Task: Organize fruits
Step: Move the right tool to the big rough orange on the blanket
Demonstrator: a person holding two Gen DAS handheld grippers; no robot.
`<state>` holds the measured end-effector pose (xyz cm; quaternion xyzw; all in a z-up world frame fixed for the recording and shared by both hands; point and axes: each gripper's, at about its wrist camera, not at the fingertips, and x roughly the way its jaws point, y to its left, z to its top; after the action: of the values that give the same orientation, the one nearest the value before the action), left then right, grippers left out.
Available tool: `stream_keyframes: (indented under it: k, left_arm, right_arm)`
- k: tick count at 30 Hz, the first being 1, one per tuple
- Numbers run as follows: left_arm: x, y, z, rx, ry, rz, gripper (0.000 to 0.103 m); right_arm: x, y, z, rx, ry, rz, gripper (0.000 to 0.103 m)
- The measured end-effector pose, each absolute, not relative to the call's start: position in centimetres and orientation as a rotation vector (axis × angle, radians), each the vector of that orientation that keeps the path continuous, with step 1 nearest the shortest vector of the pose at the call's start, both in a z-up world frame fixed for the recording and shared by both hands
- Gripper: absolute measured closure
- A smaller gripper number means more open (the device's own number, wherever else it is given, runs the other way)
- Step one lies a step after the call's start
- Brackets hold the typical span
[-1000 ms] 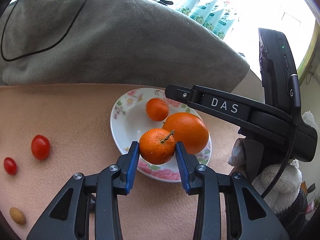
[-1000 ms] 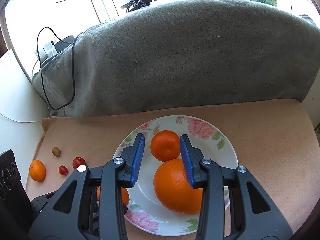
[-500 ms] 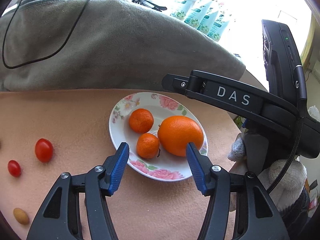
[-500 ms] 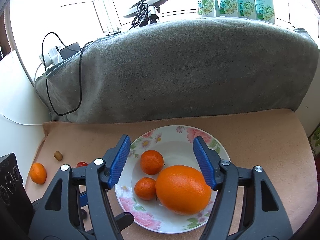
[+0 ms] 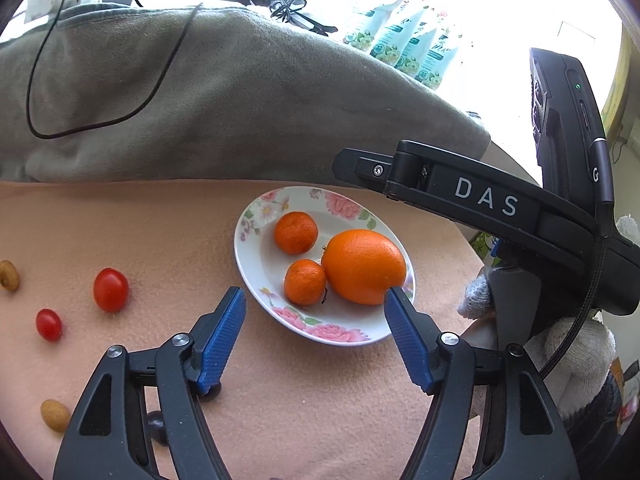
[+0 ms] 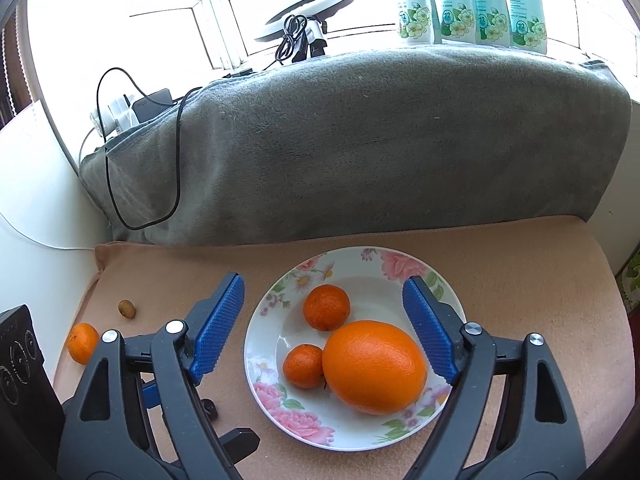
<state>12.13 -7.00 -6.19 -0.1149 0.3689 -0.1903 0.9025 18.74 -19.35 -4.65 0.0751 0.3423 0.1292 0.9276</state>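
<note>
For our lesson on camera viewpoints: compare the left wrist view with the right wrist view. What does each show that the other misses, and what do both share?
Only the left wrist view shows two cherry tomatoes, the bigger and the smaller, lying on the cloth, and the right hand-held gripper's black body.

Only the right wrist view shows a loose tangerine near the cloth's left edge.

Both show the flowered plate holding one large orange and two tangerines, the grey blanket behind it, and each view's own hand-held gripper, left and right, open.

A grey blanket (image 6: 360, 152) fills mid-frame, a black cable (image 6: 120, 152) looping over its left part; four detergent pouches (image 6: 472, 0) stand upper right before the window.
</note>
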Motion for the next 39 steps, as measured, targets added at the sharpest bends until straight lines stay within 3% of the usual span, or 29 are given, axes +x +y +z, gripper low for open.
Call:
stream_keyframes:
  k: [2, 28, 39]
  left_arm:
    - [11.8, -6.6, -6.1, -0.241, 0.760, -0.389, 0.031]
    - [3.4, 4.1, -6.6, -0.347, 0.692, -0.174, 0.031]
    - [-0.3, 10.1, -8.3, -0.376, 0.678, -0.004, 0.031]
  right_arm:
    - [18.4, -19.2, -4.5, 0.161, 0.695, 0.275, 0.010]
    - [12.9, -15.7, -2.3, 0.171, 0.600, 0.437, 0.010]
    - [12.6, -11.1, -3.4, 0.093, 0.673, 0.547, 0.010]
